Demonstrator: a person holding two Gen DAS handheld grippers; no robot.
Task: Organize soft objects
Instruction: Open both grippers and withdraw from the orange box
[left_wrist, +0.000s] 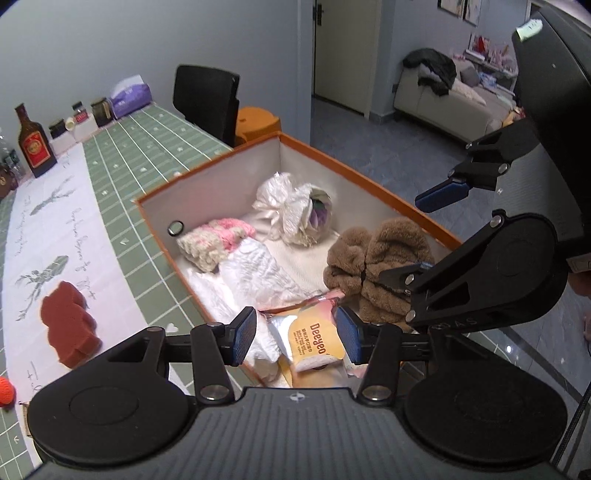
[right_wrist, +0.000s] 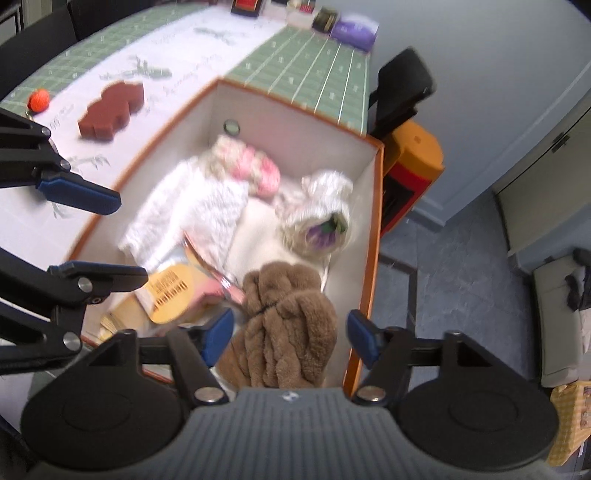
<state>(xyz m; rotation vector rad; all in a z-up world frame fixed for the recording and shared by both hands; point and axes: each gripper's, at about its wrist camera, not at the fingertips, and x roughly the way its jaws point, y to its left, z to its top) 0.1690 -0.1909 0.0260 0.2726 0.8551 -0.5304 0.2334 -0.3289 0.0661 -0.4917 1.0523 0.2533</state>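
Observation:
An orange-rimmed white box (left_wrist: 369, 177) (right_wrist: 376, 229) stands on the table edge. It holds a brown fluffy item (left_wrist: 376, 266) (right_wrist: 291, 325), a white bundle with purple (left_wrist: 295, 210) (right_wrist: 317, 218), a pink-and-cream knit (left_wrist: 214, 240) (right_wrist: 251, 166), white cloth (left_wrist: 255, 273) (right_wrist: 199, 206) and a yellow Deeyeo packet (left_wrist: 314, 336) (right_wrist: 177, 295). My left gripper (left_wrist: 295, 334) is open, empty, over the packet. My right gripper (right_wrist: 291, 338) is open, empty, above the brown item. A dark red sponge (left_wrist: 70, 325) (right_wrist: 110, 110) and an orange ball (left_wrist: 5, 391) (right_wrist: 38, 99) lie on the table.
Green-and-white tablecloth (left_wrist: 147, 155). A brown bottle (left_wrist: 35, 144), jars and a purple tissue pack (left_wrist: 131, 98) stand at the far end. A black chair (left_wrist: 207, 99) and an orange stool (left_wrist: 256, 122) are behind the box. A sofa (left_wrist: 450, 103) is across the tiled floor.

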